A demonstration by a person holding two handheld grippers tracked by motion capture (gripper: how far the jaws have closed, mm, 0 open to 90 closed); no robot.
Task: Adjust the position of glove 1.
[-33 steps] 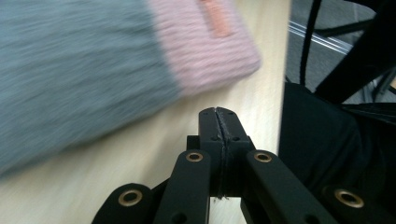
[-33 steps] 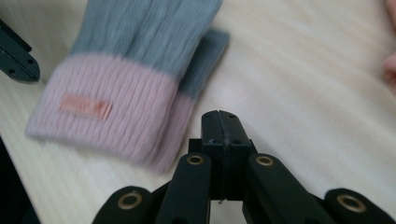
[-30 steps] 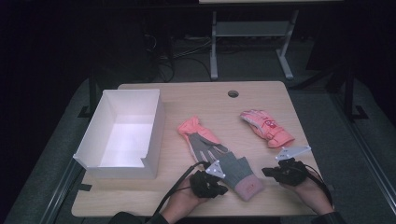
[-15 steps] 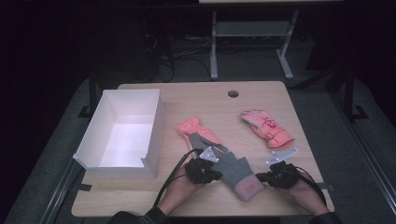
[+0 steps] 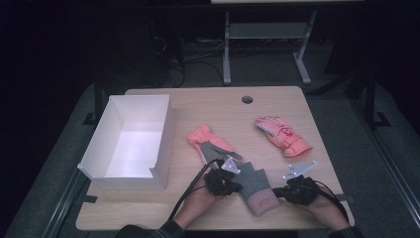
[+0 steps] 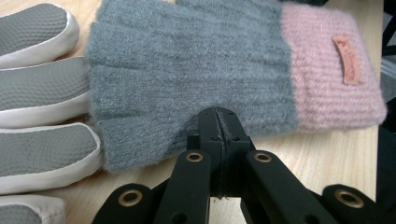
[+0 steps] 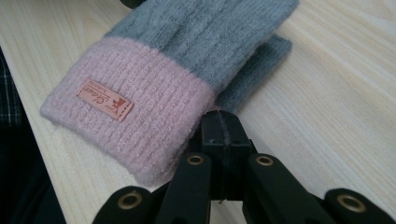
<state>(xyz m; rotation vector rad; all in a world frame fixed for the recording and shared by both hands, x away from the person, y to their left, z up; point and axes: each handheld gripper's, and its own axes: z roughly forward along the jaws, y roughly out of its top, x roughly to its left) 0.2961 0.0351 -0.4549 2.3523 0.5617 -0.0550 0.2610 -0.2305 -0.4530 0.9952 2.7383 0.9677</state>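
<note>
The left gripper point(image 6: 217, 114) has its fingers pressed together, nothing between them, their tips at the edge of the grey part of the knitted glove point(image 6: 196, 79). The right gripper point(image 7: 223, 119) also has its fingers pressed together and empty, the tips right against the edge of the glove's pink cuff point(image 7: 135, 126), beside the grey thumb.

Seen from above, the left gripper point(image 5: 224, 179) sits at one side of the knitted glove point(image 5: 255, 184) and the right gripper point(image 5: 296, 187) at the other, both near the tabletop's near edge, right of its middle. The glove lies flat on the tabletop point(image 5: 208, 104), cuff toward the near edge, a small tan label on the cuff.

The glove's finger end overlaps a pink glove with a grey palm point(image 5: 210, 144), which lies toward the middle of the tabletop. A second pink glove point(image 5: 282, 135) lies apart, nearer the right edge. A white open box point(image 5: 130, 141) stands at the left edge. A round hole point(image 5: 247, 99) sits by the far edge.
</note>
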